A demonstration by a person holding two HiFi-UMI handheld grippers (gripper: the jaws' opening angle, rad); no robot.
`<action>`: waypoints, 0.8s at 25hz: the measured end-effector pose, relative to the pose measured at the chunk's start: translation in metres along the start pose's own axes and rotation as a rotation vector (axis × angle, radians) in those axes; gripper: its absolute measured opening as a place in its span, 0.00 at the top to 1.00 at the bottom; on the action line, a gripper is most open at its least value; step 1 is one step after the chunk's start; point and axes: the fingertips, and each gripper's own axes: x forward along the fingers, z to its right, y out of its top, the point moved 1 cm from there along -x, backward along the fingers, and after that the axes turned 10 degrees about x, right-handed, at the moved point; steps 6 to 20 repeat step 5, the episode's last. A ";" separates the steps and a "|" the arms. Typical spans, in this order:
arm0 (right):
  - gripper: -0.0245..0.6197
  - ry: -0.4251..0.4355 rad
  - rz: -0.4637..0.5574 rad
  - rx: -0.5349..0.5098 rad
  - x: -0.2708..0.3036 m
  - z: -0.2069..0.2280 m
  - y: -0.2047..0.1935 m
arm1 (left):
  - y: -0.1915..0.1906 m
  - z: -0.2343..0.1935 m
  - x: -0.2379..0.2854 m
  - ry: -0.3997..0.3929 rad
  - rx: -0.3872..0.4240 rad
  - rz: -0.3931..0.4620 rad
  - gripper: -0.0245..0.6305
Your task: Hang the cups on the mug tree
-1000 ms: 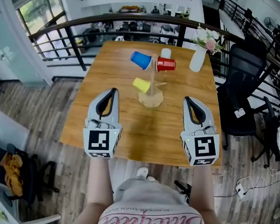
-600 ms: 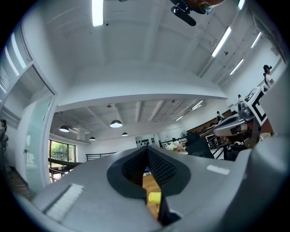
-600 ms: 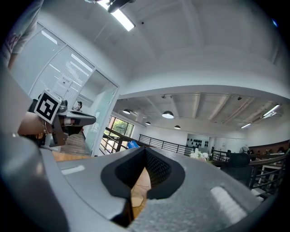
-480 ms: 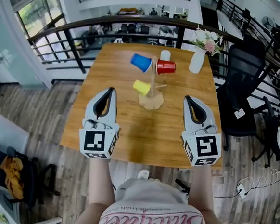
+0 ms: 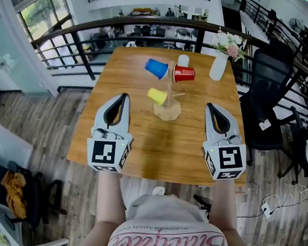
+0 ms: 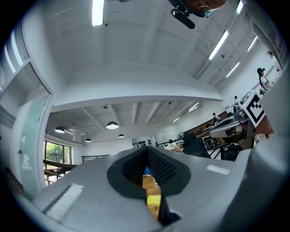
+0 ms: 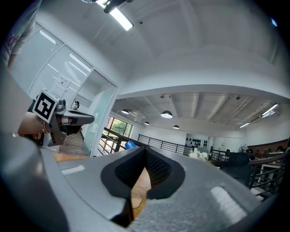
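Near the middle of the worktop (image 5: 189,144) stands the mug tree (image 5: 167,106), with the blue cup (image 5: 156,68), red cup (image 5: 184,73) and yellow cup (image 5: 156,95) hanging on it. Over the near edge hover the left gripper (image 5: 124,97) and right gripper (image 5: 211,106), both with jaws together and empty.

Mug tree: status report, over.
Left gripper, right gripper shut, empty. Blue plastic cup, red plastic cup, yellow plastic cup hang on wooden mug tree. White cup behind it, hang unclear. Nothing between grippers and tree.
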 end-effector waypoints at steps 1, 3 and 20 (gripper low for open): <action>0.96 0.002 -0.001 -0.002 0.001 0.001 0.000 | 0.000 0.000 0.001 0.000 0.001 0.000 0.94; 0.96 0.005 -0.002 -0.007 0.002 0.001 0.000 | 0.000 0.001 0.003 -0.001 0.005 0.000 0.94; 0.96 0.006 -0.003 -0.009 0.003 0.002 -0.001 | -0.001 0.002 0.004 -0.002 0.010 -0.002 0.94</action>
